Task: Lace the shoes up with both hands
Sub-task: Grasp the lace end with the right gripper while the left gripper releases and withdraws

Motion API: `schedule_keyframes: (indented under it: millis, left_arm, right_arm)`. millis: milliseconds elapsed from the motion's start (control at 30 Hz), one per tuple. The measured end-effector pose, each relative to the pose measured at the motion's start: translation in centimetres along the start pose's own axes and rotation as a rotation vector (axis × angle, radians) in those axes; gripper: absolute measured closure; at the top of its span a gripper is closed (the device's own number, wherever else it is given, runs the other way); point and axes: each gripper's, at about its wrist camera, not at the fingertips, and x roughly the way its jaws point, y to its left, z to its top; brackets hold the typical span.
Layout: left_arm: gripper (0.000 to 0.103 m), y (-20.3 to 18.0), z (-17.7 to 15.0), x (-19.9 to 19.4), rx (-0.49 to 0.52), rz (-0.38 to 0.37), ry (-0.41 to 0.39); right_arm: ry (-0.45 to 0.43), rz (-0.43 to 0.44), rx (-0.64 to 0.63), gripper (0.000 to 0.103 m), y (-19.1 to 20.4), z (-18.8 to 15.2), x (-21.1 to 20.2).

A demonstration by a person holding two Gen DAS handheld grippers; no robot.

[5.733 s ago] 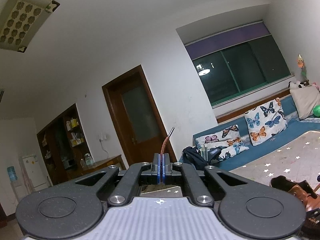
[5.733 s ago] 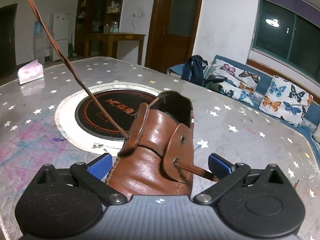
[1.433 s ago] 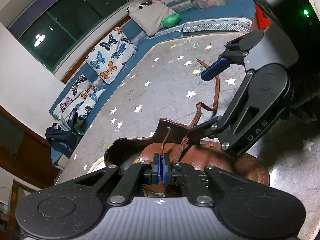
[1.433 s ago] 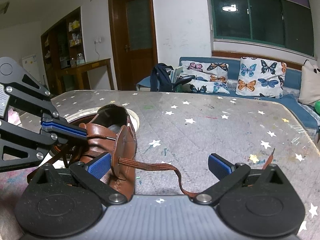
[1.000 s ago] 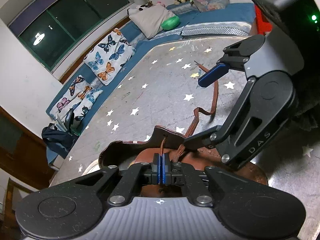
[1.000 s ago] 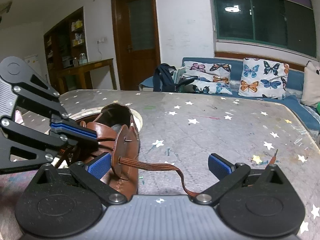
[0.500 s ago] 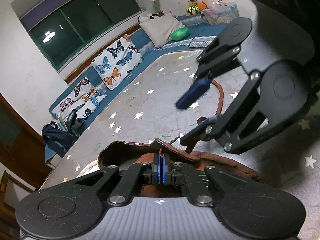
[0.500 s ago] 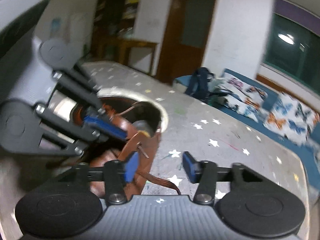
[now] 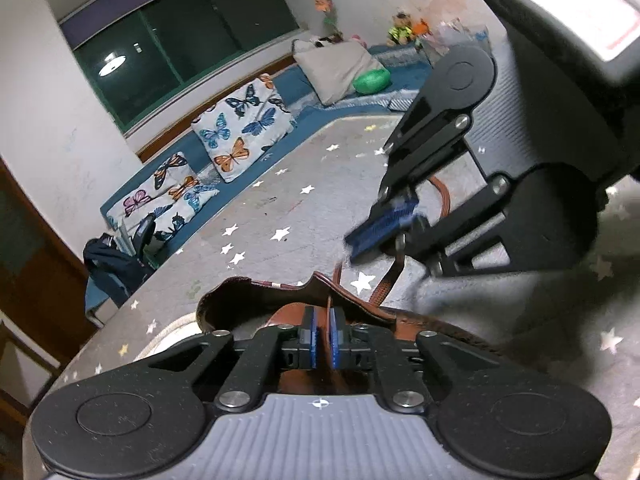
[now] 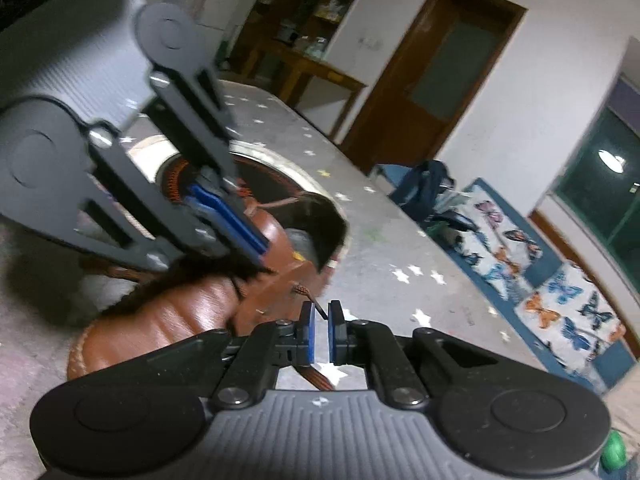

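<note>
Left wrist view: the left gripper (image 9: 322,336) sits low over the brown shoe (image 9: 424,322), its blue pads standing a narrow slit apart after just easing open a touch. A thin bit of lace (image 9: 330,304) rises from between them, hard to say if the pads actually press it. Ahead and to the right hangs the right gripper (image 9: 382,228), blue pads together, with the brown lace trailing from under it down to the shoe's side. All of this sits on a grey table (image 9: 280,208) dotted with stars.

Right wrist view: the right gripper (image 10: 320,338) has just been closing and is nearly shut, with the lace tip (image 10: 316,306) poking up between its pads, right in front of the shoe's (image 10: 180,312) eyelet flap. Up and to the left, the left gripper (image 10: 228,216) reaches into the top of the shoe.
</note>
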Motion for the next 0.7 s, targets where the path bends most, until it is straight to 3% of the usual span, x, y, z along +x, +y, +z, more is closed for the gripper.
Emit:
schedule_keyframes:
  millis: [167,300,467,667,700]
  left_arm:
    - [0.093,0.2,-1.0,-2.5,-0.088,0.017,-0.041]
    - [0.091,0.9,-2.3,-4.6,-0.179,0.049,-0.064]
    - [0.089,2.1,-4.6,-6.4,-0.303,0.069,-0.047]
    - [0.083,1.9,-6.7,-7.2,-0.336,0.069,0.028]
    - [0.077,1.9,-6.9,-7.3,-0.341,0.067,0.033]
  right_arm:
    - [0.033,-0.053,0.066,0.096,-1.6,-0.5,-0.4]
    - [0.027,-0.046,0.013,0.070,-1.4,-0.1,-1.0]
    - [0.003,-0.022,-0.133,0.070,-0.1,0.8,-0.9]
    - [0.069,0.001,-0.389,0.071,1.7,1.2,2.1]
    - [0.073,0.010,-0.418,0.080,2.1,1.0,2.4]
